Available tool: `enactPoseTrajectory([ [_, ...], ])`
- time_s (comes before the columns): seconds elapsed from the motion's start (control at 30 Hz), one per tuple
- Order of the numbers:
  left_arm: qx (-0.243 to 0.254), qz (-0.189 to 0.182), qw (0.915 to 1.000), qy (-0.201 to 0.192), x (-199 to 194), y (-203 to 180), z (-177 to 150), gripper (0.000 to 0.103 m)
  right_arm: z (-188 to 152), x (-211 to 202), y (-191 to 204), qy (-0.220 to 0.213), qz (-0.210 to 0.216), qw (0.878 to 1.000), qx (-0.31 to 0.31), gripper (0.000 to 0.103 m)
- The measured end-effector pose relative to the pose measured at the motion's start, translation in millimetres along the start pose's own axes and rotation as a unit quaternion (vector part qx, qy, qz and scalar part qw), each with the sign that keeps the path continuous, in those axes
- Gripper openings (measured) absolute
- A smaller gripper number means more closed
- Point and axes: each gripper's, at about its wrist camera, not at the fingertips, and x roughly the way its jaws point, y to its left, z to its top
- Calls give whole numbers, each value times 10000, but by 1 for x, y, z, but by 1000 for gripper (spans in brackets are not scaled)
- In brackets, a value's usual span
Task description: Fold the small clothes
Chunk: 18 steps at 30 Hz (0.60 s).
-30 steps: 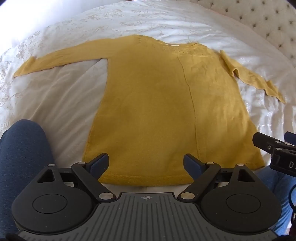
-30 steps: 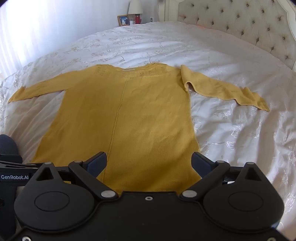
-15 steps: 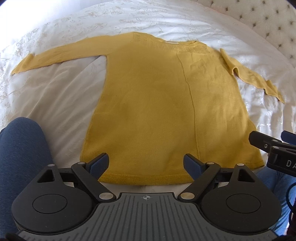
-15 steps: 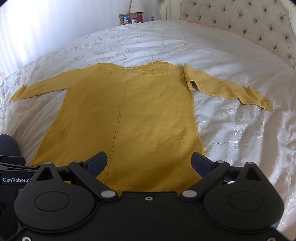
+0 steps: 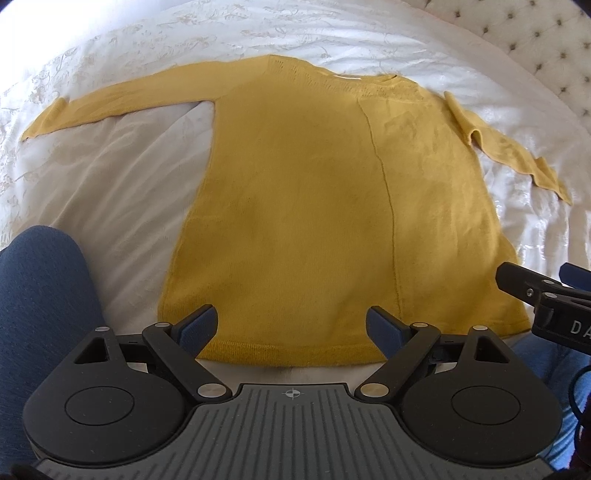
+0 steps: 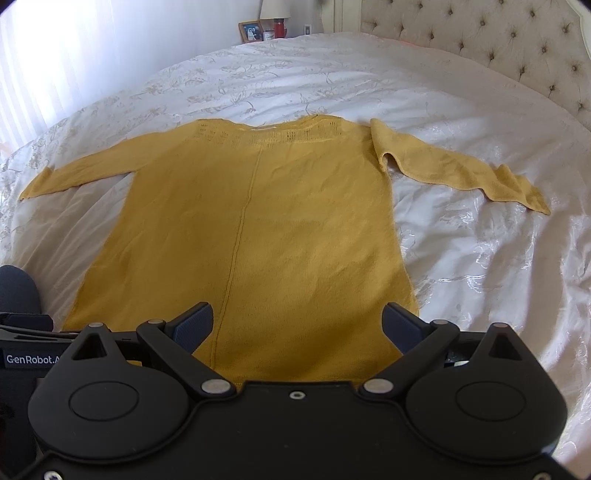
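Note:
A yellow long-sleeved knit top [image 5: 314,206] lies flat on the white bedspread, neckline far, hem near, both sleeves spread out to the sides. It also shows in the right wrist view [image 6: 251,229]. My left gripper [image 5: 291,326] is open and empty, just above the left part of the hem. My right gripper [image 6: 297,326] is open and empty, above the right part of the hem. The right gripper's finger [image 5: 524,284] shows at the right edge of the left wrist view.
The white embroidered bedspread [image 6: 480,258] stretches all around the top. A tufted headboard [image 6: 498,48] stands at the far right. A nightstand with a lamp and photo frame [image 6: 264,29] is far behind. The person's knee in blue [image 5: 44,295] is near left.
Both grippers have drawn back and risen slightly, so the top sits a little farther off and more of the hem shows. The jaws stayed open. The top has not moved.

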Motion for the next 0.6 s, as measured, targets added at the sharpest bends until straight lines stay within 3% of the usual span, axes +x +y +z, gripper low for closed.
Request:
enactPoseTrajectory([
  [0.6,-50,-45,9999,153,17,1,7,88,6,24,-1,259,113,9996,11,98],
])
